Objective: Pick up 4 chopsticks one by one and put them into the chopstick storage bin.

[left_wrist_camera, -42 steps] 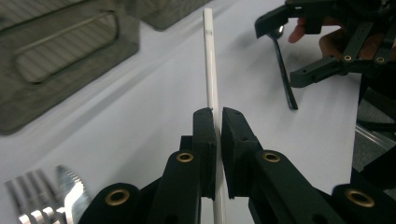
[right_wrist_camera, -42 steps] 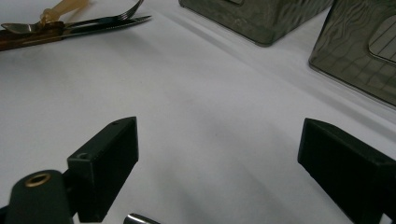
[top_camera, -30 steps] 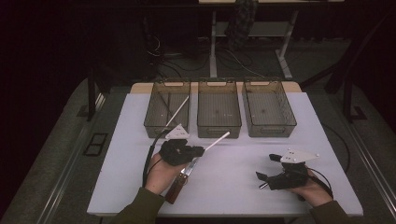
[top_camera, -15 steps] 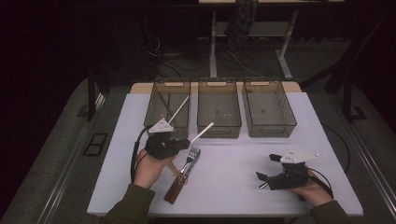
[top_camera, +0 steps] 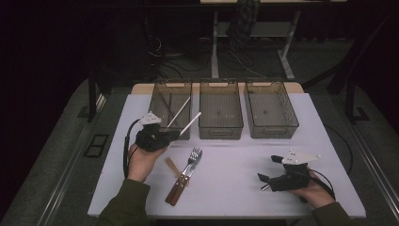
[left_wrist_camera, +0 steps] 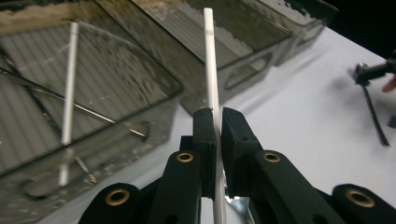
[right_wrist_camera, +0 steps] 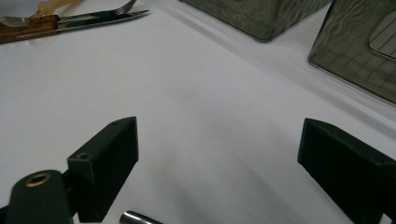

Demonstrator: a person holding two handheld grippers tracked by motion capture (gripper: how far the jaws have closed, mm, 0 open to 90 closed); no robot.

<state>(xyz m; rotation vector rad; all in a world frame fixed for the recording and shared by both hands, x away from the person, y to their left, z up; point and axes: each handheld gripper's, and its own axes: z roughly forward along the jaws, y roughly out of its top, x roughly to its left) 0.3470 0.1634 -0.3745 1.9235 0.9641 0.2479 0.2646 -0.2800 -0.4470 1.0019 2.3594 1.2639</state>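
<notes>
High view – left gripper (top_camera: 176, 134) jaws clamped on white straw (top_camera: 190, 123), long axis aimed up-right twd left bin (top_camera: 160, 101).

The left claw (top_camera: 176, 133) grips a white stick (top_camera: 187, 125), apparently just outside the left bin (top_camera: 160, 96).

White table (top_camera: 235, 188). Three smoky bins (top_camera: 221, 115) in row ahead of left gripper (top_camera: 176, 134), leftmost nearest. Fork (top_camera: 190, 165) and knife (top_camera: 181, 183), wooden handles, side by side right of it, toward right gripper (top_camera: 263, 181).
</notes>
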